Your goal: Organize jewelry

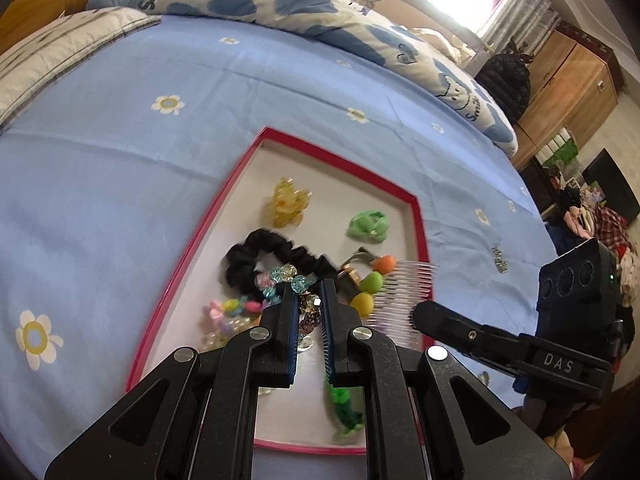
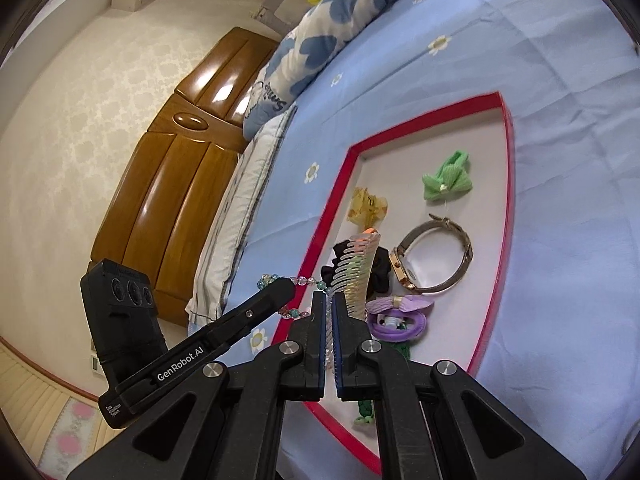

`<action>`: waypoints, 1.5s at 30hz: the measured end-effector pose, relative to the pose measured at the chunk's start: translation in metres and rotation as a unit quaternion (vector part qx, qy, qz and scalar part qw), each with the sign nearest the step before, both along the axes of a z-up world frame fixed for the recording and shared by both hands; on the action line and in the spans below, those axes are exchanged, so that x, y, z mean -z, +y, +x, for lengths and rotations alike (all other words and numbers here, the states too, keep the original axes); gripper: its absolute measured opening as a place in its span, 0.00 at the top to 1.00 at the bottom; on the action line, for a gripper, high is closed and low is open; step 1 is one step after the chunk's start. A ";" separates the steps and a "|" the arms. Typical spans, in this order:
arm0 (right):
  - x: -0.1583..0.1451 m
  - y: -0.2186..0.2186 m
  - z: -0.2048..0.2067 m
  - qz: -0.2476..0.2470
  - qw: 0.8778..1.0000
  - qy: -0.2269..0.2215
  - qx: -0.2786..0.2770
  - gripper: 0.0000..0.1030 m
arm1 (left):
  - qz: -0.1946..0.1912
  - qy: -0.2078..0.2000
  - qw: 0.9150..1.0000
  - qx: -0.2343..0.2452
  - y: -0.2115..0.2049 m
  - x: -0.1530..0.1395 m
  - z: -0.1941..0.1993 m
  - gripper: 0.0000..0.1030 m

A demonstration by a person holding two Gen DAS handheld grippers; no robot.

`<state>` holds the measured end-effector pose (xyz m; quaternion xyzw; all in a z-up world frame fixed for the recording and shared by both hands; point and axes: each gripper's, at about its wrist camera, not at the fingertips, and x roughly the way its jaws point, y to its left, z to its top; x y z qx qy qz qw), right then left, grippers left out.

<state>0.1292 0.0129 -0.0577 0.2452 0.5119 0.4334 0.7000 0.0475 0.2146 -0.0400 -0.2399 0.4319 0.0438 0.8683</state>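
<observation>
A red-rimmed tray (image 1: 208, 224) lies on the blue bedsheet and holds hair accessories and jewelry. My left gripper (image 1: 309, 292) is shut on a bead bracelet (image 1: 280, 276) of clear and teal beads, above the tray; the bracelet also shows in the right wrist view (image 2: 304, 282). My right gripper (image 2: 328, 304) is shut on a clear hair comb (image 2: 356, 272) decorated with orange, green and yellow balls (image 1: 370, 284), held over the tray. In the tray lie a black scrunchie (image 1: 244, 256), a yellow clip (image 1: 286, 202), a green bow (image 2: 446, 178), a watch (image 2: 436, 258) and a purple hair tie (image 2: 394, 318).
A small silver piece (image 1: 499, 260) lies on the sheet right of the tray. A heart-print duvet (image 1: 280, 4) and a pillow (image 1: 52, 48) lie at the far side. A wooden headboard (image 2: 172, 176) stands behind. A green braided band (image 1: 344, 408) lies at the tray's near edge.
</observation>
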 end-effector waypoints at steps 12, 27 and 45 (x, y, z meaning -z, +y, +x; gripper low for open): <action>0.025 -0.012 0.004 -0.031 0.999 0.026 0.018 0.96 | 0.005 0.038 0.999 -0.010 0.010 0.027 -0.006 0.92; 0.027 -0.008 0.002 -0.063 0.997 0.023 0.026 0.91 | 0.019 0.059 0.998 -0.012 0.010 0.032 -0.009 0.91; 0.016 -0.006 -0.003 -0.069 0.997 0.009 0.027 0.68 | 0.032 0.056 0.998 -0.018 0.006 0.023 -0.019 0.56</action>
